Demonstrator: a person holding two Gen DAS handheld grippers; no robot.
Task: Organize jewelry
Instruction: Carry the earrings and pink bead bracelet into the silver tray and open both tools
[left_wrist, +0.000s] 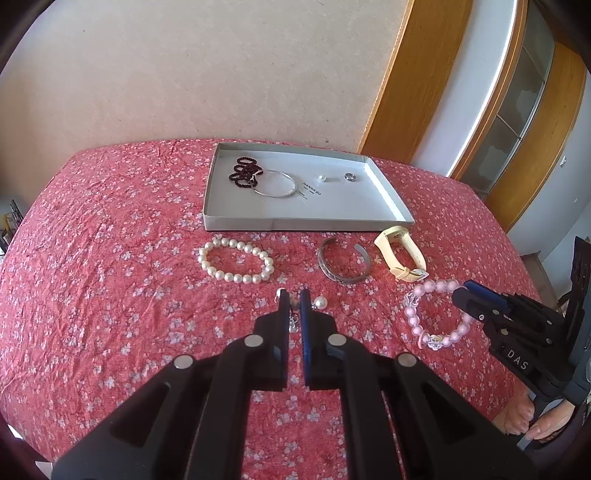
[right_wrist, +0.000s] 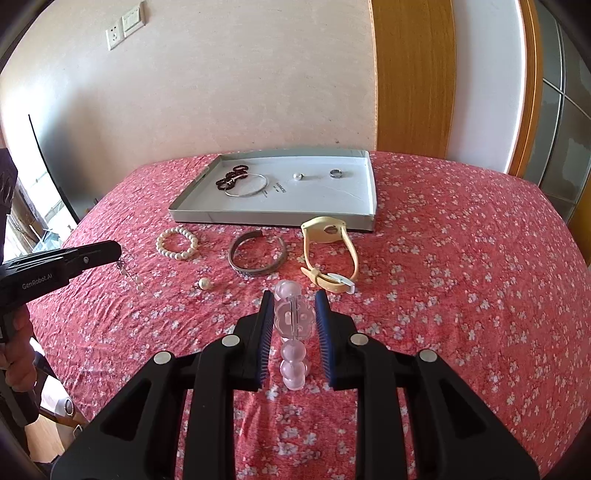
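My left gripper (left_wrist: 293, 295) is shut on a small dangling earring (right_wrist: 129, 275), whose chain of tiny pearls hangs below the tips above the cloth. My right gripper (right_wrist: 293, 295) is shut on a pink bead bracelet (right_wrist: 293, 319). In the left wrist view the bracelet (left_wrist: 436, 314) droops from the right gripper (left_wrist: 466, 290) just over the table. A loose pearl earring (left_wrist: 320, 302) lies on the cloth right of my left fingertips. The grey tray (left_wrist: 236, 223) at the back holds a dark bead bracelet (left_wrist: 243, 171), a silver bangle (left_wrist: 275, 184), a pearl piece (left_wrist: 322, 178) and a ring (left_wrist: 349, 177).
In front of the tray lie a white pearl bracelet (left_wrist: 236, 260), a silver cuff (left_wrist: 343, 264) and a cream watch (left_wrist: 400, 254) on the red flowered tablecloth (left_wrist: 110, 258). A wall and a wooden door frame (left_wrist: 406, 92) stand behind the table.
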